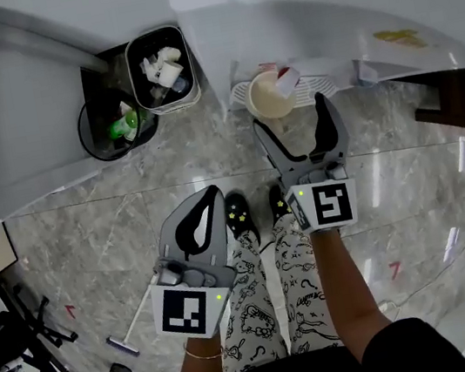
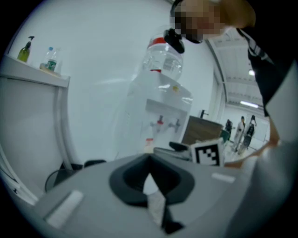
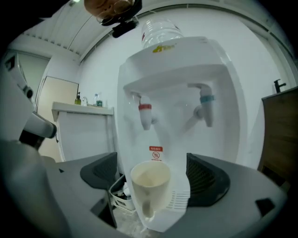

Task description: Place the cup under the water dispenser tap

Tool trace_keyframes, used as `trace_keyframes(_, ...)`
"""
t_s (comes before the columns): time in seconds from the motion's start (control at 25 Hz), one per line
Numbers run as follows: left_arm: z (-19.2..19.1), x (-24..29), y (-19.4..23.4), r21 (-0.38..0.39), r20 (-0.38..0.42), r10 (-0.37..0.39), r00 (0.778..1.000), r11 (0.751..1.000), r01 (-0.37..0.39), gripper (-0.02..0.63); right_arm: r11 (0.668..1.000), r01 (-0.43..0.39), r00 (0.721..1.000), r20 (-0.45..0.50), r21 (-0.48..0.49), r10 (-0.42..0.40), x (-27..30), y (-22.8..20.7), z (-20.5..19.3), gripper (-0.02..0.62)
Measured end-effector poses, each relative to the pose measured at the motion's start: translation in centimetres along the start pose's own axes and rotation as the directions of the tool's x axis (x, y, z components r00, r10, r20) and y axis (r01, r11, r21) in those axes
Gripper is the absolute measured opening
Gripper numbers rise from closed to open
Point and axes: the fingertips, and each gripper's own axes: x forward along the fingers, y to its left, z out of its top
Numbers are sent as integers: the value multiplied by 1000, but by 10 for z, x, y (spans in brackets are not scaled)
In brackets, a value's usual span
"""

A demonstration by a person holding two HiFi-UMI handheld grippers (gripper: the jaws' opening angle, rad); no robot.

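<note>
A cream cup (image 1: 269, 95) stands upright on the white drip tray (image 1: 318, 84) of the water dispenser. In the right gripper view the cup (image 3: 150, 185) sits below the red tap (image 3: 145, 114), with the blue tap (image 3: 206, 104) to its right. My right gripper (image 1: 295, 126) is open, its jaws apart on either side of the cup and just short of it, and nothing is held. Lower left, my left gripper (image 1: 206, 201) hangs over the floor, shut and empty. From the left gripper view the dispenser (image 2: 160, 107) stands ahead.
A white bin (image 1: 162, 69) full of rubbish and a black bin (image 1: 114, 121) stand left of the dispenser. A white counter (image 1: 0, 114) runs along the left, a dark wooden cabinet (image 1: 459, 106) on the right. The person's legs and shoes (image 1: 239, 215) are below.
</note>
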Motion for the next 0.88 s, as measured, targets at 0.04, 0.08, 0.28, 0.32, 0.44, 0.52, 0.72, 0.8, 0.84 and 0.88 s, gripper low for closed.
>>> trace_keyframes(0.04,6,-2,-2,6,9,-1,1000,1000,1,-11,999,-18,1000,-6,48,18,-11,1,5,440)
trace_keyframes(0.08,12,-5,-5,14,17,-7,1000,1000,7,-11,991,-41,999,-25,126,45,-23,2,8,439)
trace_keyframes(0.28,61,-18,-29,65,41,-53,998,997,51,-11,862,-41,987,-111,506,113,-83,-22,27,13)
trace_keyframes(0.32,76,-22,-35,75,44,-62,997,995,59,-11,862,-51,983,-128,504,132,-93,-24,39,12)
trace_keyframes(0.44,124,-42,-61,94,49,-97,994,991,92,-11,889,-134,961,-163,437,224,-124,-15,100,12)
trace_keyframes(0.52,159,-52,-76,114,76,-117,990,988,108,-11,912,-200,949,-161,357,271,-135,-8,148,12)
trace_keyframes(0.72,232,-73,-112,235,98,-159,982,963,133,-11,917,-293,941,-91,270,327,-158,12,245,12)
trace_keyframes(0.8,255,-75,-125,259,129,-178,976,956,140,-11,899,-341,927,-61,274,370,-168,20,267,12)
trace_keyframes(0.84,267,-74,-132,261,148,-187,971,955,145,-11,895,-356,922,-59,269,384,-174,22,274,12)
trace_keyframes(0.88,279,-74,-137,266,168,-197,966,953,148,-11,894,-361,920,-57,266,389,-179,22,279,12)
